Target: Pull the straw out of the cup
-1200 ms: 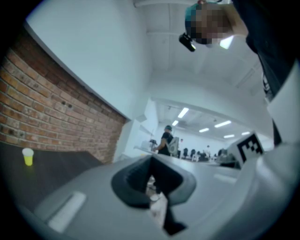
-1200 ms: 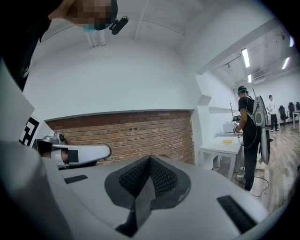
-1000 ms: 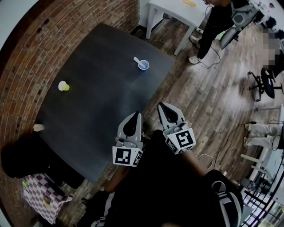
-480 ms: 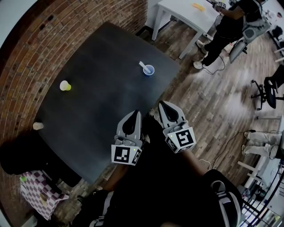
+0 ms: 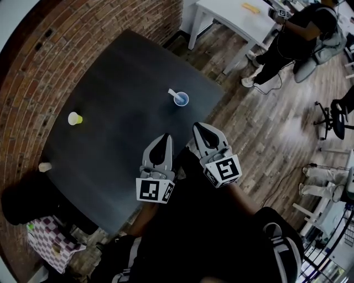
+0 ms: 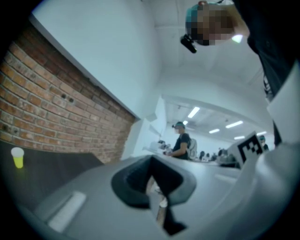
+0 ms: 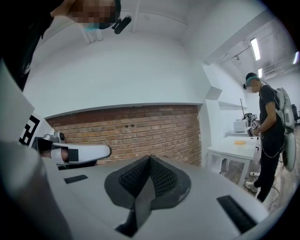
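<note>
Blue cup [image 5: 181,100] stands on the dark table [image 5: 116,83], close to its near right corner, w/ a white straw [image 5: 172,93] in it, leaning out toward the far left. Neither gripper touches cup or straw; both hang over the table's near edge, well apart from them. Left gripper [image 5: 164,137]: in the left gripper view its jaws [image 6: 151,161] are pressed together, nothing between the pads. Right gripper [image 5: 198,127], just beside it on the right: jaws likewise pressed together and empty in the right gripper view [image 7: 150,159], where the left gripper's side shows at the left. A yellow cup [image 5: 74,118] sits well apart, by the table's far edge along the brick wall [image 5: 33,66]; it also shows at the left of the left gripper view [image 6: 18,157]. A small whitish thing [image 5: 44,166] rests at the table's left corner; can't tell what it is. Beyond the table: wood floor [image 5: 260,127], a white table [image 5: 232,16] w/ a person in black [image 5: 301,30] standing at it, and a checkered bag [image 5: 47,240] on the floor near the left corner.
</note>
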### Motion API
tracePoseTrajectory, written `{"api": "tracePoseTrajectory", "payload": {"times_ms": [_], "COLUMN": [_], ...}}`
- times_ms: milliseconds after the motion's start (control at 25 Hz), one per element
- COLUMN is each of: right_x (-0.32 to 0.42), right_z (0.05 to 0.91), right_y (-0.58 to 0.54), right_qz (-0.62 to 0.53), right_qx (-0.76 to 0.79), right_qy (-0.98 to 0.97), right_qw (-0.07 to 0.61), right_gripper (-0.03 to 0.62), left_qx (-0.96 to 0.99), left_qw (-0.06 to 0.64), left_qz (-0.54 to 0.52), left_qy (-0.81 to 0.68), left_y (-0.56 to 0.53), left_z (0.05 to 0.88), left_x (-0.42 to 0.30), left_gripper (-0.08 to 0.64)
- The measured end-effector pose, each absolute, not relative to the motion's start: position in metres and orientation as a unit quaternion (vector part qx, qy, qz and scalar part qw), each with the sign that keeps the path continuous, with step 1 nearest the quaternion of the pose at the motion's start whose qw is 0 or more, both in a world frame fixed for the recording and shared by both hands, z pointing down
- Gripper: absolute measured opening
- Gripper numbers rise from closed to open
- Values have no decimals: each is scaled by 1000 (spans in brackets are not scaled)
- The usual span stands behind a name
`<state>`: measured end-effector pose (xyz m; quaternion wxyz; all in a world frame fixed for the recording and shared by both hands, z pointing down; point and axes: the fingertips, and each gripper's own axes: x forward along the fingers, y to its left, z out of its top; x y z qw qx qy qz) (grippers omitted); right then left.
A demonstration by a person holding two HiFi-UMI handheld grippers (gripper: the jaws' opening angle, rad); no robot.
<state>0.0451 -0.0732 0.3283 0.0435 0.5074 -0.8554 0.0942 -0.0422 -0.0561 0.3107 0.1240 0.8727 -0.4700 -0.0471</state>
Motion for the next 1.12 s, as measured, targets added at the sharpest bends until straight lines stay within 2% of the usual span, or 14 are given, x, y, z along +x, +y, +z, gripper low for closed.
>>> {"api": "tracePoseTrajectory", "payload": {"times_ms": [1120], "right_x": [60], "right_z": [401], "right_y": [-182], "right_qz": [146], "right_qx": [467], "right_qy": [-866], "right_qw": [97], "right_gripper": [6], "left_qx": [840], "left_qw": [180], "left_qz": [-8], "left_qy": [-511], "left_y": [-153], "left_z": [369], "left_x": [-23], "left_gripper": [5]}}
